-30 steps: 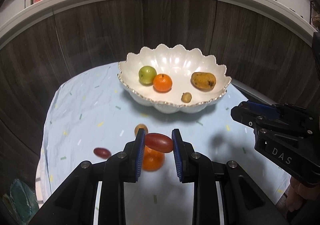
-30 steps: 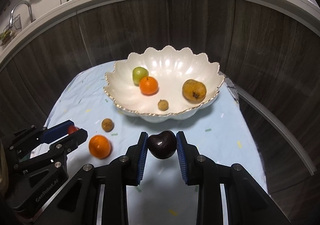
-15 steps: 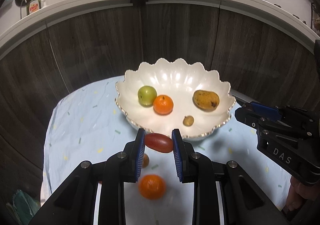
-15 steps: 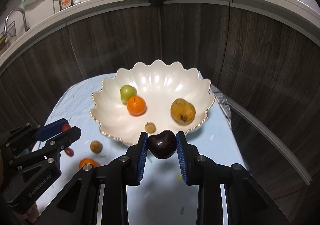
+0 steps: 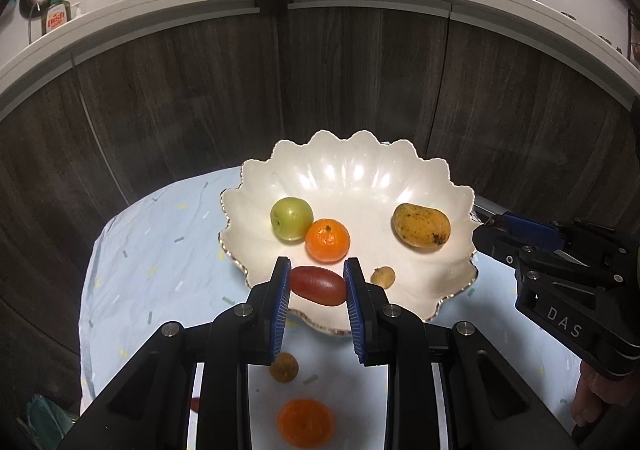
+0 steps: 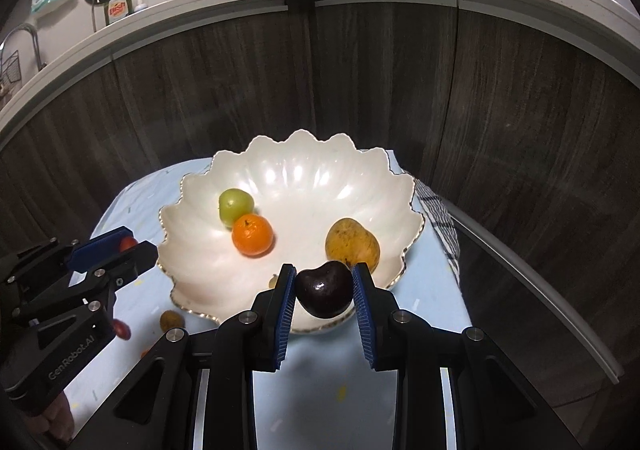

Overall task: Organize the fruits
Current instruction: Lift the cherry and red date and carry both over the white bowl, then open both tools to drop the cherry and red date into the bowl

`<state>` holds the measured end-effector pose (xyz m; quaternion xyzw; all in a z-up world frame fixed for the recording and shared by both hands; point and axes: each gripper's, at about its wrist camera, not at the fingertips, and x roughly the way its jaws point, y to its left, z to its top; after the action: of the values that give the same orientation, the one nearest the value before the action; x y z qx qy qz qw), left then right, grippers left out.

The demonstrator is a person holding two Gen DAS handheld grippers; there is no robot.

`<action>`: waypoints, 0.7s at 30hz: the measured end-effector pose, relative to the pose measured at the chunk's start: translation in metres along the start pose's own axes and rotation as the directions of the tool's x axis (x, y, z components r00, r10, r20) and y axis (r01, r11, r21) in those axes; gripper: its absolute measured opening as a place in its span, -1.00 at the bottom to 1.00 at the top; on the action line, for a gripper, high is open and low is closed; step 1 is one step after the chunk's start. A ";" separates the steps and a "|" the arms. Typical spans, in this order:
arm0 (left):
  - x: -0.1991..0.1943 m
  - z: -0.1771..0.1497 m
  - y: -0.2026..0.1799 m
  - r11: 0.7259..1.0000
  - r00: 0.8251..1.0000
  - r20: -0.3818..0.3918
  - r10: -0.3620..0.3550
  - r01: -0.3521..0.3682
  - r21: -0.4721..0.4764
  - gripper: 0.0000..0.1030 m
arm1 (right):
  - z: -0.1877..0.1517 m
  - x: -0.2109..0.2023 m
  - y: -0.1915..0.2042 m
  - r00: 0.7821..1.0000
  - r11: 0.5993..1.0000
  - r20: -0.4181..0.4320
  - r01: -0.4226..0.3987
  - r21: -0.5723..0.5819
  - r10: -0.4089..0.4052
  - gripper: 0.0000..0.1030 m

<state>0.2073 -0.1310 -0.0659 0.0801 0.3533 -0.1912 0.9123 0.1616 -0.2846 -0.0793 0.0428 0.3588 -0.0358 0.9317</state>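
**Two grippers carry fruit over the rim of a white bowl**

A pale blue cloth (image 5: 152, 250) covers a small table set against dark wood cabinet fronts (image 5: 320, 90). On it sits a wide white scalloped bowl (image 5: 360, 178) with a thin gold edge. Inside lie a yellow mango (image 5: 421, 225), a green apple (image 5: 291, 218) touching an orange (image 5: 327, 240), and a small brown fruit (image 5: 383, 276).

The left gripper (image 5: 317, 286) pinches a red oblong fruit (image 5: 318, 285) end to end, just over the bowl's near rim. The right gripper (image 6: 324, 294) pinches a dark plum (image 6: 324, 293), also at the near rim, close to the mango.

On the cloth outside the bowl remain a second orange (image 5: 306, 424), another brown fruit (image 5: 284, 367) and a small red fruit (image 6: 121, 329).

Risks, as a judgement: either fruit is round and glossy, so it could slip early and roll off the cloth. Released from too high, the plum may knock the mango. The raised scalloped rim could catch a lowered finger. Open room lies in the bowl's centre and far side.
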 end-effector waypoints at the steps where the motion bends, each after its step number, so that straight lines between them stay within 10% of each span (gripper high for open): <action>1: 0.003 0.002 0.000 1.000 1.000 -0.001 0.000 0.000 0.001 -0.48 | 0.001 0.002 0.000 1.000 1.000 -0.001 0.000 0.001 0.000 -0.42; 21: 0.049 0.008 0.007 1.000 0.998 -0.063 -0.002 0.001 -0.027 -0.45 | 0.006 0.039 0.002 0.998 1.000 -0.057 -0.020 0.000 0.020 -0.42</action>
<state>0.2479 -0.1412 -0.0930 0.0735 0.3844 -0.1844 0.9016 0.1946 -0.2851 -0.1009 0.0469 0.3846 -0.0249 0.9216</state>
